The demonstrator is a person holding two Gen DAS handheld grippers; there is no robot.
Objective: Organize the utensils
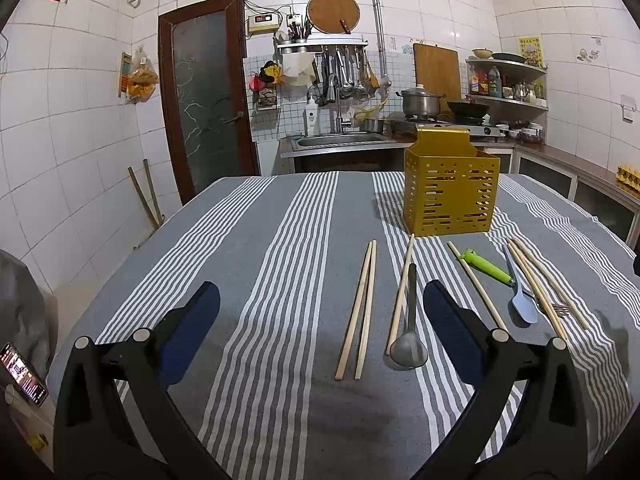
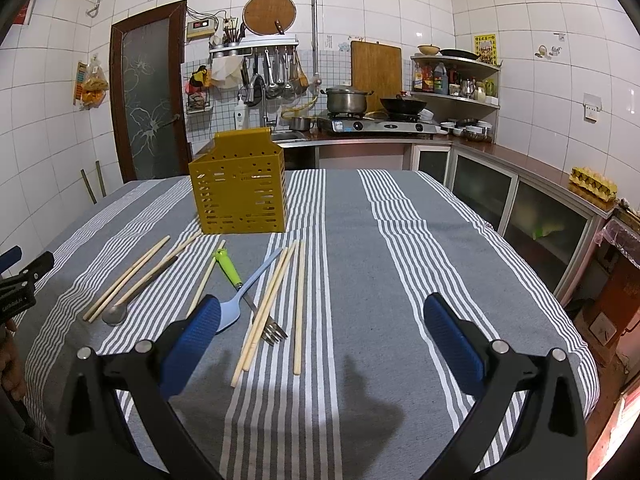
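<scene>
A yellow perforated utensil holder (image 1: pixel 450 196) (image 2: pixel 239 196) stands upright on the striped tablecloth. In front of it lie several wooden chopsticks (image 1: pixel 360 312) (image 2: pixel 266 308), a metal spoon (image 1: pixel 409 344) (image 2: pixel 120 310), a green-handled fork (image 1: pixel 486 267) (image 2: pixel 229 268) and a light blue spoon (image 1: pixel 522 304) (image 2: pixel 234 308). My left gripper (image 1: pixel 320 308) hovers open over the cloth, with a chopstick pair and the metal spoon between its fingers' lines. My right gripper (image 2: pixel 320 316) is open too, above the rightmost chopsticks. Both hold nothing.
The table (image 2: pixel 400 280) fills the foreground, with its edge close to cabinets (image 2: pixel 520 200) on the right. Behind are a sink (image 1: pixel 340 140), a stove with a pot (image 2: pixel 346 100) and a wok, and a brown door (image 1: pixel 208 100). A phone (image 1: pixel 24 374) sits at far left.
</scene>
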